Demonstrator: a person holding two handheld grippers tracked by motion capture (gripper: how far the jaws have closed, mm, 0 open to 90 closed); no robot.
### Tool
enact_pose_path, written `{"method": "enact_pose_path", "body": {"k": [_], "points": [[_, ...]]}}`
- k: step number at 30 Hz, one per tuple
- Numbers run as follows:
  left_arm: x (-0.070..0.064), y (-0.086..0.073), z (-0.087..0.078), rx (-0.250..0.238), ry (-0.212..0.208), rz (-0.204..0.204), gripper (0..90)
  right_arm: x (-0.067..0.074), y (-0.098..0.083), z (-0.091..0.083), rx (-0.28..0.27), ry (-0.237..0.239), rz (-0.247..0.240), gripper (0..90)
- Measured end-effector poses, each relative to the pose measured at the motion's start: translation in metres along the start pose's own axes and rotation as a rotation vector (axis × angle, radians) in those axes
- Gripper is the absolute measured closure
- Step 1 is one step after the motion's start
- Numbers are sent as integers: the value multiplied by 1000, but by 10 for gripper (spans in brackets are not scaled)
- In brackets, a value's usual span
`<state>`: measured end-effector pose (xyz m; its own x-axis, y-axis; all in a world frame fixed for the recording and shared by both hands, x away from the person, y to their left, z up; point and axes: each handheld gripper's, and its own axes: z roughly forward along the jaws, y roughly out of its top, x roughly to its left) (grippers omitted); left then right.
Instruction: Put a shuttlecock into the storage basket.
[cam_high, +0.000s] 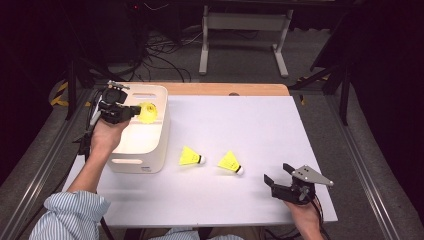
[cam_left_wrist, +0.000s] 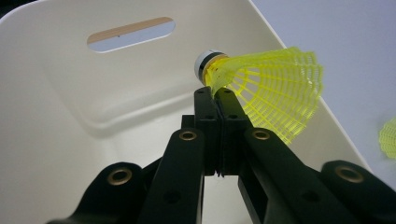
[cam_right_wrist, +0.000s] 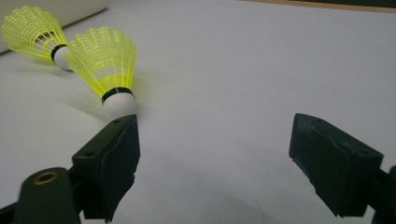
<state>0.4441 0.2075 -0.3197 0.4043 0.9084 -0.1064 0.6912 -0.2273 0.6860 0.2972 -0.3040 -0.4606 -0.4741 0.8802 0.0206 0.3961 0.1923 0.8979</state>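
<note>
Left tool pinches a shuttlecock by its skirt over the bin, at 10 o'clock on the bench. Release only once low inside. Right tool waits wide at 5 o'clock.

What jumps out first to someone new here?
The yellow shuttlecock pinched in the left gripper over the open white bin at the table's left. Then two more shuttlecocks lying mid-table, with the right gripper waiting wide open nearby.
</note>
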Motion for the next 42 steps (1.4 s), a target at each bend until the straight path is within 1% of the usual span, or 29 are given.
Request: {"method": "enact_pose_path", "body": {"k": [7, 19, 23, 26, 30, 32, 35, 38, 42], "points": [[0, 2, 10, 17, 5, 15, 892, 0, 0, 0, 0, 3, -1, 172], [-1, 6, 26, 54, 14, -7, 892, 0, 0, 0, -2, 5, 1, 172], [0, 8, 30, 64, 6, -17, 891, 0, 0, 1, -1, 6, 1, 172], [1, 8, 36, 86, -3, -21, 889, 0, 1, 1, -1, 7, 0, 172], [4, 8, 42, 110, 3, -22, 888, 0, 0, 1, 0, 9, -2, 172], [6, 8, 44, 124, 8, -33, 888, 1, 0, 1, 1, 12, -2, 172], [8, 8, 48, 139, 17, -40, 888, 1, 1, 2, 4, 12, -1, 172], [9, 8, 51, 147, 22, -49, 886, 2, 1, 4, 3, 19, -2, 172], [9, 8, 55, 152, 21, -46, 884, 2, 1, 4, -1, 17, 0, 172]]}}
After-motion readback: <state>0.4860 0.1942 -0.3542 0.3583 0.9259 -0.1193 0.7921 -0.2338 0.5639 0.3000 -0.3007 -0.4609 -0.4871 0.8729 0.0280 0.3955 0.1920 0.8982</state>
